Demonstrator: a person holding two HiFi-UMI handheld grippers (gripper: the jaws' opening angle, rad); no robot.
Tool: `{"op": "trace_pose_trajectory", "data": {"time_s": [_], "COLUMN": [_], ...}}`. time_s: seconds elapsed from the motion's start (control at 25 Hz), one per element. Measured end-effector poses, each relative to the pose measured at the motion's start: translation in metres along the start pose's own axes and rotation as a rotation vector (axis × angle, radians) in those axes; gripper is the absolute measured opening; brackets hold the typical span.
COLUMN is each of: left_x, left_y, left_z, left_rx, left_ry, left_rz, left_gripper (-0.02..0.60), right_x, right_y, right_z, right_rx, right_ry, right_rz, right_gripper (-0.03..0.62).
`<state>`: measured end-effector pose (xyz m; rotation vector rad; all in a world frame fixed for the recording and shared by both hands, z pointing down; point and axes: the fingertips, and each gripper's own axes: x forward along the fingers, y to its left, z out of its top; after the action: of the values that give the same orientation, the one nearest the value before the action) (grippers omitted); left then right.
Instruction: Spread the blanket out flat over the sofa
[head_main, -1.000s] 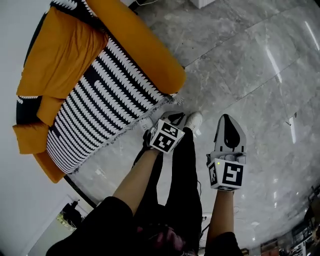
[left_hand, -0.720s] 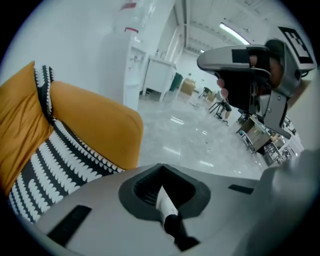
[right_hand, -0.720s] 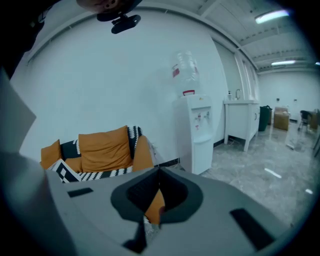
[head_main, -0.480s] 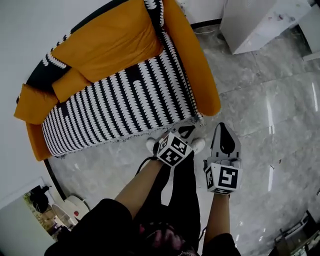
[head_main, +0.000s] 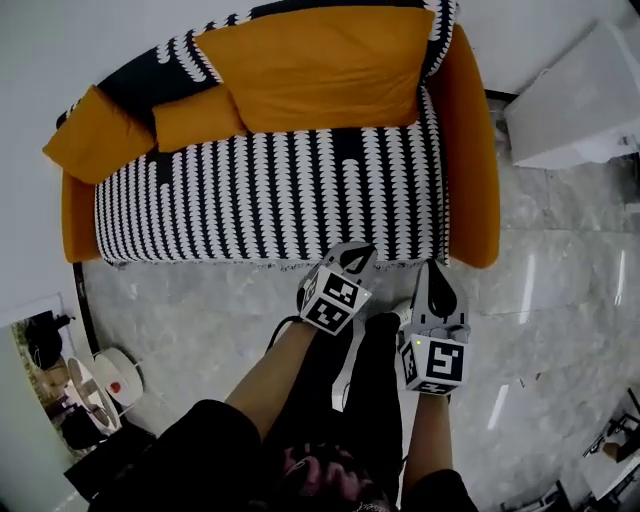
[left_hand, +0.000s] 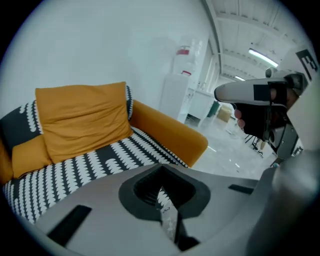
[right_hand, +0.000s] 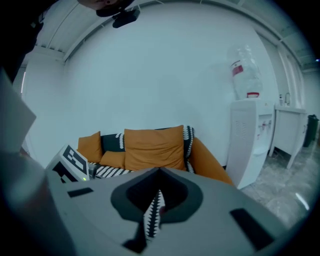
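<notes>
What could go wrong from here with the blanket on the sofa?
1. The front fringe of the blanket hangs right by the left hand-held gripper and right hand-held gripper; a swing could snag it and drag it askew.
2. The orange cushions lie on the blanket, so a tug may bunch it under them.

At 6 o'clock, right gripper (right_hand: 158, 190) with jaws pressed together. Orange sofa (right_hand: 204, 159) with stripy blanket (right_hand: 111, 171) at 7 o'clock, white water cooler (right_hand: 248, 135) at 3 o'clock.

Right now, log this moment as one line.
blanket: spread over sofa seat | left gripper: shut, empty | right gripper: shut, empty
</notes>
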<state>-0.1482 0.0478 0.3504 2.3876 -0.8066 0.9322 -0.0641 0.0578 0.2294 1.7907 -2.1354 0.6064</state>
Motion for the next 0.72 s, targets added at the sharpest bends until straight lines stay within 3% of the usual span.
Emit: {"op": "trace_pose_trajectory", "data": {"time_s": [0.2, 0.4, 0.56, 0.72], "left_x": [-0.063, -0.123, -0.157, -0.183], "left_y": [0.072, 0.115, 0.125, 0.126], "left_z": [-0.035, -0.065, -0.07, -0.049], "left_rx": [-0.118, -0.203, -0.268, -0.288], "left_ry": [-0.016, -0.032, -0.053, -0.117], "left_rz": [0.127, 0.245, 0.315, 0.368], "left_gripper": [0.011, 0.011, 0.011, 0.011], "right_x": [0.027, 0.038, 0.036, 0.032], "right_y": [0.08, 0.149, 0.17, 0.171], "right_z": [0.01, 0.016, 0.025, 0.047], "right_rx": [-0.042, -0.09, -0.102, -0.129], "right_ry": [0.022, 0.045, 0.053, 0.026], "right_rz": [0.097, 0.194, 0.236, 0.246], "right_gripper": [0.02, 0.02, 0.02, 0.02]}}
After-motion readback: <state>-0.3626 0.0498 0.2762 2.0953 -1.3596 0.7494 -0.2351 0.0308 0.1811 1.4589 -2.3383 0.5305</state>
